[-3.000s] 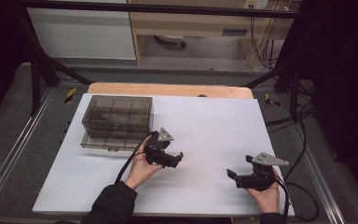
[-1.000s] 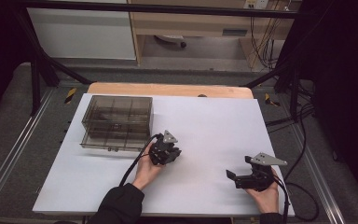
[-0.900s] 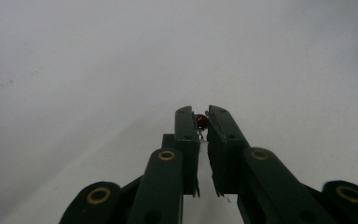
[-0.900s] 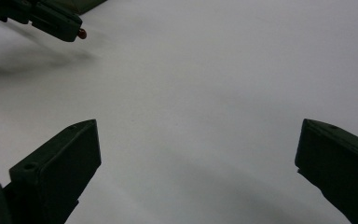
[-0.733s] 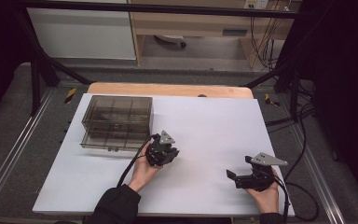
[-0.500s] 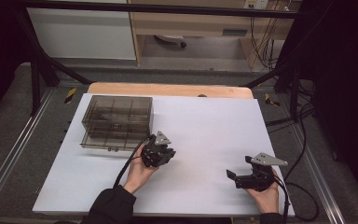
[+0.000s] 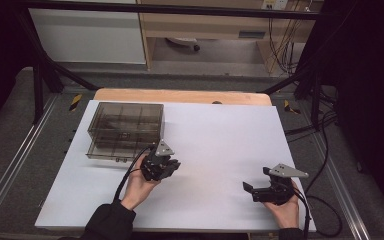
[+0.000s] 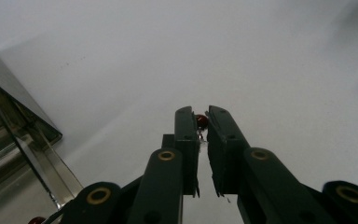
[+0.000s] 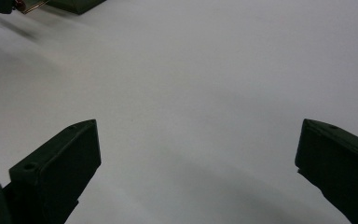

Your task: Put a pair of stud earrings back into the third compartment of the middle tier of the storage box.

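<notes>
Left hand-held gripper [image 8: 202, 125], centre-left of high view, clenched on small red bead [image 8: 201, 121] with thin wire, pinched at tips, lifted off desk [image 7: 220, 135] beside smoky compartment box [image 7: 125, 129], likely for sorting. Right hand-held gripper [image 9: 196, 154] lower right, released, idle.

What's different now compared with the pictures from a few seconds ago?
The left gripper, shut on a small red bead, has shifted a little: first away from the compartment box, then back toward it. The right gripper stays open, resting in place on the white table. The box has not moved.
</notes>
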A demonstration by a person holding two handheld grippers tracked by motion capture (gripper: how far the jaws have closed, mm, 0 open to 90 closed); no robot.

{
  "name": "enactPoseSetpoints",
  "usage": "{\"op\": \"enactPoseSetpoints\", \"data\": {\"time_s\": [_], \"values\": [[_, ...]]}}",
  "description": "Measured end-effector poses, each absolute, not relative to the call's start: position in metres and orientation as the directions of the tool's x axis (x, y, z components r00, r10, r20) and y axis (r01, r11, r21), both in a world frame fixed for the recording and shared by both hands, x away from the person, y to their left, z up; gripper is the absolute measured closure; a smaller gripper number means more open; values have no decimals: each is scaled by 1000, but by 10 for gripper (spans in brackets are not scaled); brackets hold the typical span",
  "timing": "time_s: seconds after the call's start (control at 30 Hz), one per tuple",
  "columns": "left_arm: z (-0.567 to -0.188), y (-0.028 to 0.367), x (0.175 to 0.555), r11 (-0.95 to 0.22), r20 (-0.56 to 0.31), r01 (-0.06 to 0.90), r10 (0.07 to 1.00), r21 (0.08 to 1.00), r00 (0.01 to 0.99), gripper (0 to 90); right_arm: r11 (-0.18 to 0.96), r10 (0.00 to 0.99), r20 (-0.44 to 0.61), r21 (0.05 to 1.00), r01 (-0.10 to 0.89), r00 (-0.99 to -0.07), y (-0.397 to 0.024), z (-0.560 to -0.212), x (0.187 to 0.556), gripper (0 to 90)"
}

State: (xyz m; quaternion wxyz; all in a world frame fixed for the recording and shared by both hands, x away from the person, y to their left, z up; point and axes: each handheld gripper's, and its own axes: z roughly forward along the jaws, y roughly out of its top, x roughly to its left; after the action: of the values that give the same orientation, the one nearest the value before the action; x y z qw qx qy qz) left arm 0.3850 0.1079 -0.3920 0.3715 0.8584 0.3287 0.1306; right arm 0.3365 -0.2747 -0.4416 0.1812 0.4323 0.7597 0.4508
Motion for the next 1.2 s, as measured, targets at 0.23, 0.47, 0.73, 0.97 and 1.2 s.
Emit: {"op": "enactPoseSetpoints", "data": {"time_s": [0.23, 0.47, 0.73, 0.97, 1.2], "values": [[-379, 120, 382, -506, -6, 465, 671, 727, 741, 817, 218, 820, 117, 841, 495, -560, -275, -441, 336, 7], [-364, 134, 379, -508, 12, 461, 681, 728, 732, 817, 216, 820, 119, 841, 496, -559, -275, -441, 336, 7], [-352, 148, 381, -509, 30, 461, 694, 727, 719, 817, 215, 820, 119, 842, 495, -559, -275, -441, 336, 6], [-348, 159, 387, -504, 37, 471, 711, 724, 702, 817, 215, 820, 120, 842, 495, -559, -275, -441, 336, 7], [-350, 171, 397, -489, 35, 496, 736, 717, 676, 816, 213, 821, 121, 841, 496, -559, -275, -441, 336, 6]]}}
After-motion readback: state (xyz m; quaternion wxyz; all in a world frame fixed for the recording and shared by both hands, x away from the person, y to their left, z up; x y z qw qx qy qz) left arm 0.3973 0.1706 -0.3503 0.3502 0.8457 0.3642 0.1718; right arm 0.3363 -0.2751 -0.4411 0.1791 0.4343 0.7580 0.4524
